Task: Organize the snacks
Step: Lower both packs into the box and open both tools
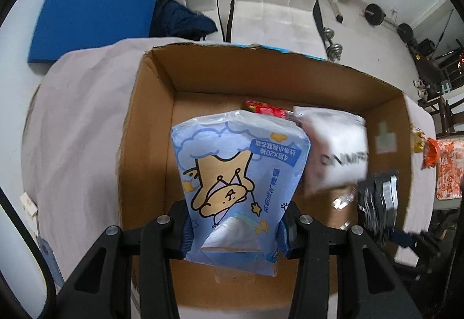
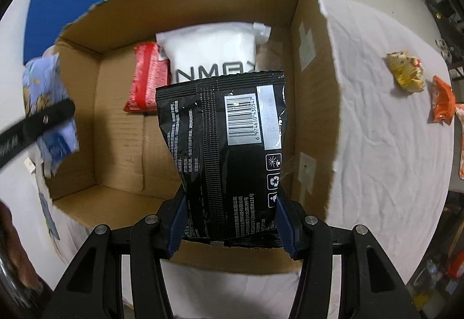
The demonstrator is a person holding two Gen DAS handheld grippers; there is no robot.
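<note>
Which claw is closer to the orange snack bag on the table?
Right. The right claw, holding the black bag, is by the box wall nearest the orange bag. The left claw is farther.

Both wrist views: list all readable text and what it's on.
"NMAX", partly hidden: white pack in the cardboard box.
"6 974610 430547" under a barcode: black pack in the right gripper; its small print is unreadable.
"4层X20抽", upside down: blue tissue pack in the left gripper.
Red pack: unreadable.

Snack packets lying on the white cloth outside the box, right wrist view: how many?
2 clearly: a yellow packet and an orange packet beside it, right of the cardboard box. A third orange packet is cut off at the edge.
</note>
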